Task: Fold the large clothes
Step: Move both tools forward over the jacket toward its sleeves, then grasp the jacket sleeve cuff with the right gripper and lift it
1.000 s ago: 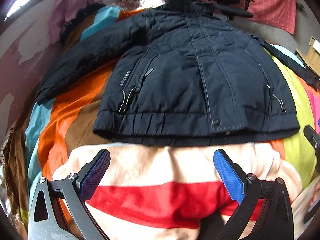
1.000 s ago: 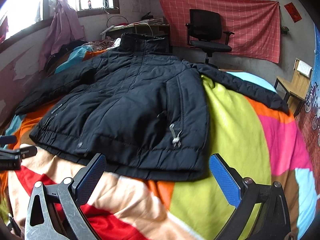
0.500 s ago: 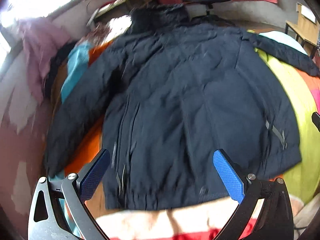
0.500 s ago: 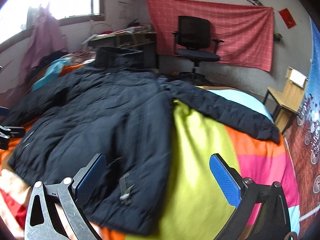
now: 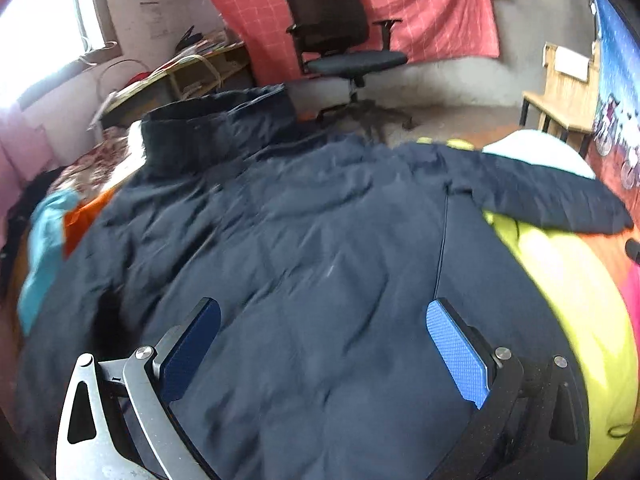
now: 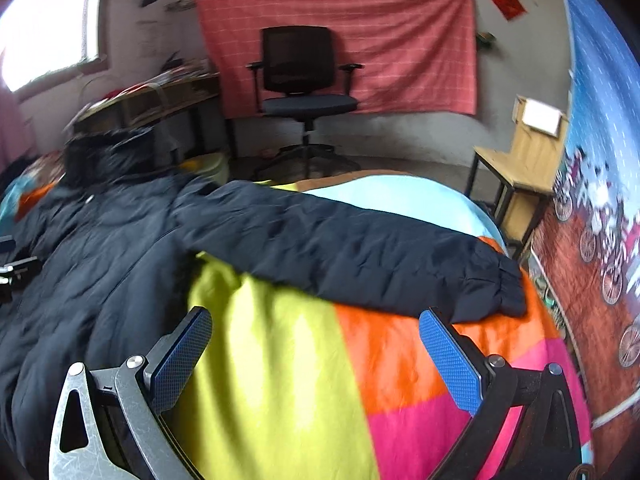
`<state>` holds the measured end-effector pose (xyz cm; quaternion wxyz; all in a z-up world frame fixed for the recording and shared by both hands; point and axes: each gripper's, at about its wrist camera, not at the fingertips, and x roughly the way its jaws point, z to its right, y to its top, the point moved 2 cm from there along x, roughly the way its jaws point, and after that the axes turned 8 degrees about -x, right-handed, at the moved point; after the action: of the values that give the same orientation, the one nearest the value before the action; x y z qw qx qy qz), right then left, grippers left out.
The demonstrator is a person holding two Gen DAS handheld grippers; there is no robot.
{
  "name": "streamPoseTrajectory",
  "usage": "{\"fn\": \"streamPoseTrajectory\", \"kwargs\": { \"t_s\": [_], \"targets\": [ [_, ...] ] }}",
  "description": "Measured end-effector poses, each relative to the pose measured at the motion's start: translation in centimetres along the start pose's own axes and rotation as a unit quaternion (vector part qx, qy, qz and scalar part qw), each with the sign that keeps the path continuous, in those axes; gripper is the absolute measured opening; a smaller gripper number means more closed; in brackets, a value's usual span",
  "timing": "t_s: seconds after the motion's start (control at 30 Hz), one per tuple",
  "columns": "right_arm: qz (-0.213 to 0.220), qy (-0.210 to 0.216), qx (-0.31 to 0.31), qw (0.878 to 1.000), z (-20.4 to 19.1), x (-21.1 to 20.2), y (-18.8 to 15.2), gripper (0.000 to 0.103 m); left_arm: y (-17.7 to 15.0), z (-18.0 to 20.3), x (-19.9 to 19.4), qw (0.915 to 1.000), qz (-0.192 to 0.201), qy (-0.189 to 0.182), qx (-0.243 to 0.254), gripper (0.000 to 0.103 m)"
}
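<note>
Jacket point(image 5: 320, 248) lies flat on bed point(image 6: 288, 360), collar toward far end. Left tongs point(image 5: 324, 348) spread wide, empty, over jacket body. Right tongs point(image 6: 316, 356) spread wide, empty, over bare bedspread just short of outstretched sleeve point(image 6: 360, 248). Chair point(image 6: 304, 80) beyond bed

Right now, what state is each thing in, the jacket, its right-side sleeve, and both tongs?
Jacket: spread flat on the bed, unfolded.
Sleeve: stretched out sideways, not folded in.
Left tongs: open, empty, above the jacket.
Right tongs: open, empty, near the cuff.
</note>
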<state>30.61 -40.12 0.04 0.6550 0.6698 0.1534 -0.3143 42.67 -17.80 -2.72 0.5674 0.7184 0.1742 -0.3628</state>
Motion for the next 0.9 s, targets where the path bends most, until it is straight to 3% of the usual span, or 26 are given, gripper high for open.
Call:
{"fn": "streamPoseTrajectory", "kwargs": {
  "t_s": [0.07,0.13,0.2,0.37,0.5,0.6,0.7,0.73,0.77,0.83,0.9],
  "targets": [
    [-0.005,-0.002,0.036,0.999,1.3,1.6,-0.3,0.103,1.2,0.3,1.6,0.9989,0.019,-0.035,-0.025,0.101],
    [-0.009,0.006,0.076,0.997,2.6,2.8,-0.6,0.103,2.7,0.3,3.7,0.9928,0.024,-0.091,-0.074,0.101],
    [-0.011,0.016,0.107,0.994,3.5,3.6,-1.1,0.103,4.1,1.1,5.5,0.9878,0.027,-0.12,-0.096,0.101],
    [-0.026,0.024,0.178,0.983,5.8,5.8,-2.5,0.103,6.3,3.7,9.7,0.99,0.029,-0.113,-0.079,0.101],
    [-0.035,0.034,0.247,0.968,8.0,7.5,-3.2,0.103,6.2,4.3,13.5,0.9902,-0.004,-0.107,-0.089,0.101],
    [-0.029,0.037,0.305,0.951,9.7,8.4,-3.4,0.103,5.5,4.3,16.3,0.9894,-0.043,-0.105,-0.091,0.101],
    [-0.027,0.017,0.374,0.927,11.8,9.0,-3.7,0.1,5.2,4.2,16.6,0.9903,-0.039,-0.104,-0.083,0.101],
    [-0.027,0.012,0.386,0.922,12.4,9.2,-3.8,0.09,5.1,4.2,16.7,0.9906,-0.036,-0.105,-0.08,0.102],
    [-0.026,0.002,0.4,0.916,12.9,9.3,-3.8,0.069,4.9,4.2,16.9,0.9907,-0.033,-0.106,-0.078,0.102],
    [-0.032,-0.012,0.417,0.908,13.7,9.4,-3.8,0.04,4.5,4.1,17.3,0.9905,-0.029,-0.108,-0.08,0.102],
    [-0.03,-0.01,0.425,0.905,14.1,9.3,-3.7,0.023,4.5,4.1,17.4,0.9903,-0.03,-0.111,-0.079,0.102]
  ]
}}
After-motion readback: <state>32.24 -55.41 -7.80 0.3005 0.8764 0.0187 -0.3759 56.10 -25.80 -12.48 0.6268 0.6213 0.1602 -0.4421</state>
